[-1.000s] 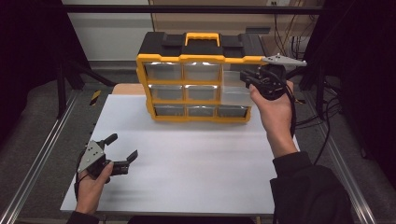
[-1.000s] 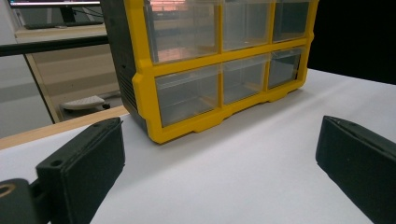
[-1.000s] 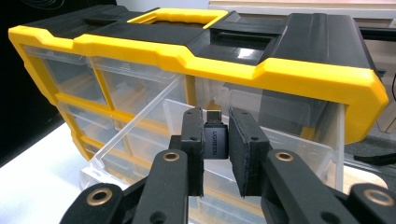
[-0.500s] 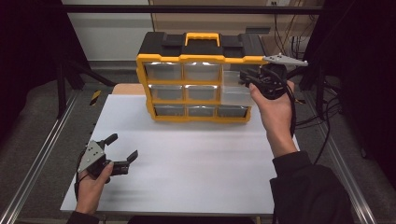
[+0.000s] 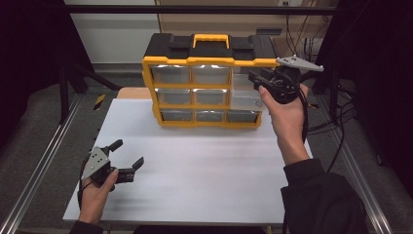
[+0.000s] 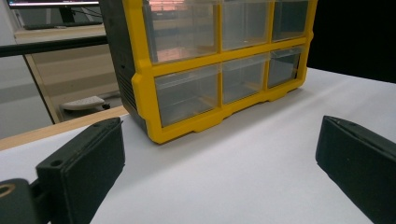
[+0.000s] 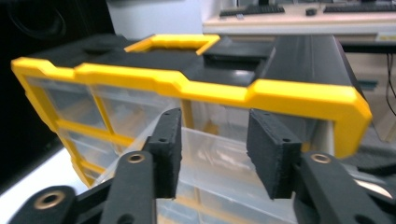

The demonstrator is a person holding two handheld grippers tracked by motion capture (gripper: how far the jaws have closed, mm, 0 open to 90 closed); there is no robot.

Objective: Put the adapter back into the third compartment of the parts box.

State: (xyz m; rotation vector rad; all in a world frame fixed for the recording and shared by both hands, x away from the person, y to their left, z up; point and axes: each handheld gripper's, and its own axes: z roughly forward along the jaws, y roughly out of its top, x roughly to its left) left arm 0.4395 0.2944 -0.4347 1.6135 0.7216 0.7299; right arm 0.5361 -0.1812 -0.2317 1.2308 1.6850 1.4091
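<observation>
A yellow and black organizer [image 5: 204,51] with clear drawers stands at the back of the white tabletop [image 5: 204,165]. Its top right drawer [image 5: 243,95] is pulled partly out. My right gripper [image 5: 257,80] is at that drawer. In the right gripper view the jaws [image 7: 215,140] have just been opening, and the clear drawer front [image 7: 219,163] lies between the pads with a gap on each side. My left gripper [image 5: 129,152] rests low at the front left, open and holding nothing. From there the organizer [image 6: 196,88] is seen beyond the spread jaws [image 6: 219,154].
Metal frame rails [image 5: 44,161] run along both sides of the table. Cables [image 5: 336,122] hang at the right behind my right hand. A small yellow and black item [image 5: 100,101] lies off the table's back left corner.
The right gripper's jaws have spread wider at the pulled-out drawer. Both hands have stayed where they were.
</observation>
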